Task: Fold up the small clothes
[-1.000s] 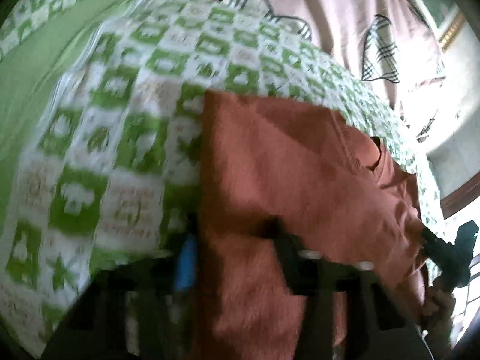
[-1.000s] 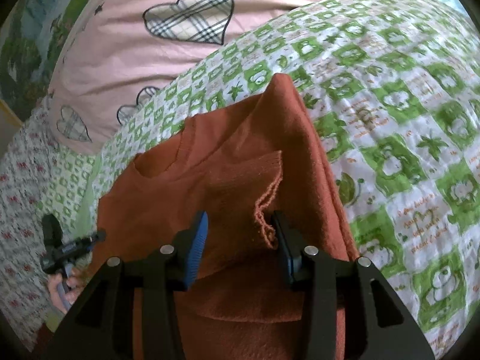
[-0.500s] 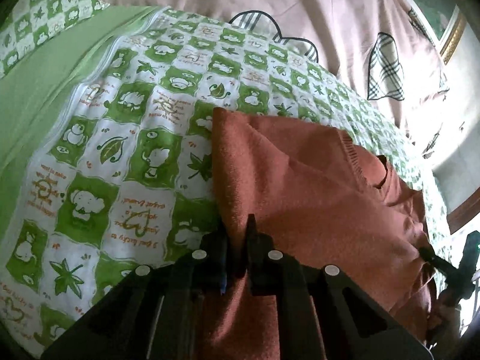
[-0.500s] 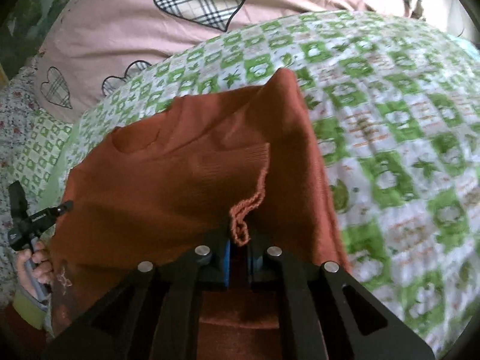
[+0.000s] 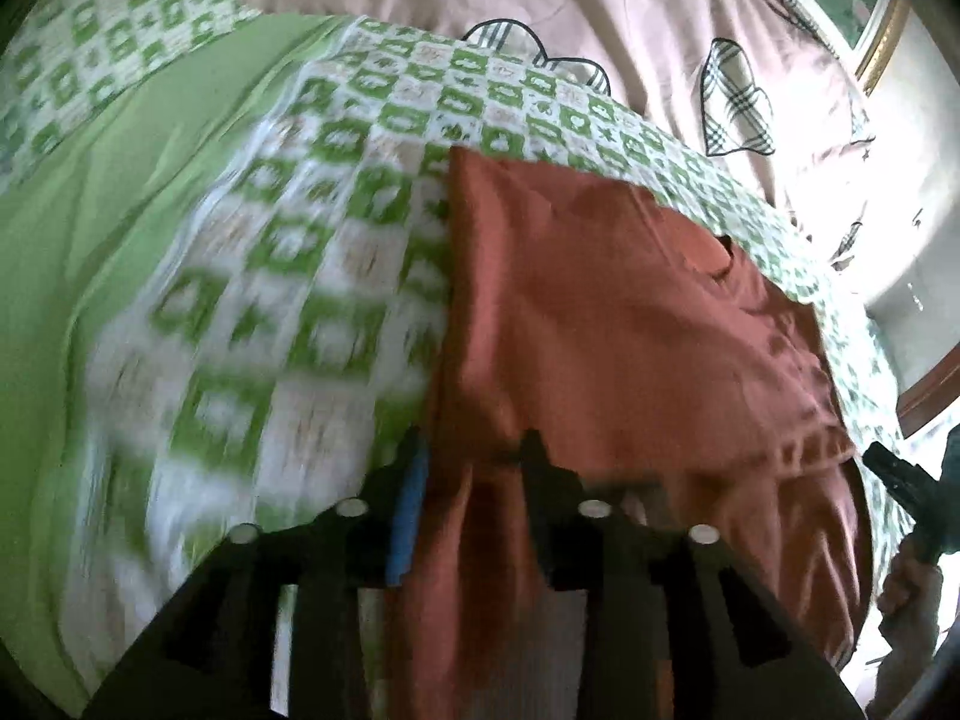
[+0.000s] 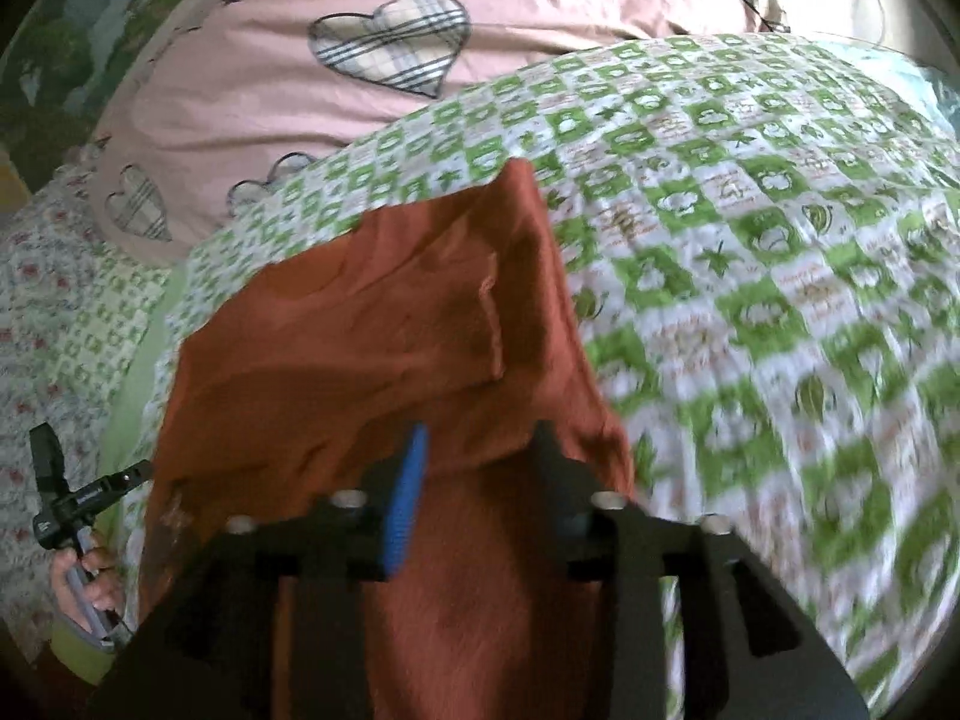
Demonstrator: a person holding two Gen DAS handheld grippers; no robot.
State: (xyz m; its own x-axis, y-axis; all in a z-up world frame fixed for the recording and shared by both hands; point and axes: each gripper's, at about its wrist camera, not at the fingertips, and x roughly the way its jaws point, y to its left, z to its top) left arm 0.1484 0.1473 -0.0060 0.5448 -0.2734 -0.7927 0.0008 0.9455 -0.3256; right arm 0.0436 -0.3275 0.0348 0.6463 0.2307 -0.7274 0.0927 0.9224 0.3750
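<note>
The rust-orange knit top (image 6: 384,360) lies on the green-and-white checked quilt (image 6: 750,252) of the bed, its sides already turned in so it makes a long narrow panel, with one folded edge and a loose cuff showing on its upper face. Half a second ago both tools were pinched shut on the near hem; now the left tool (image 5: 474,480) and the right tool (image 6: 480,462) have just been opening, and each stands partly open over the cloth with the fabric beneath the jaws rather than pressed between them. I judge the hem has been let go, so this fold looks laid down. The pink heart-print pillow (image 6: 300,90) lies beyond the quilt, clear of the garment.
</note>
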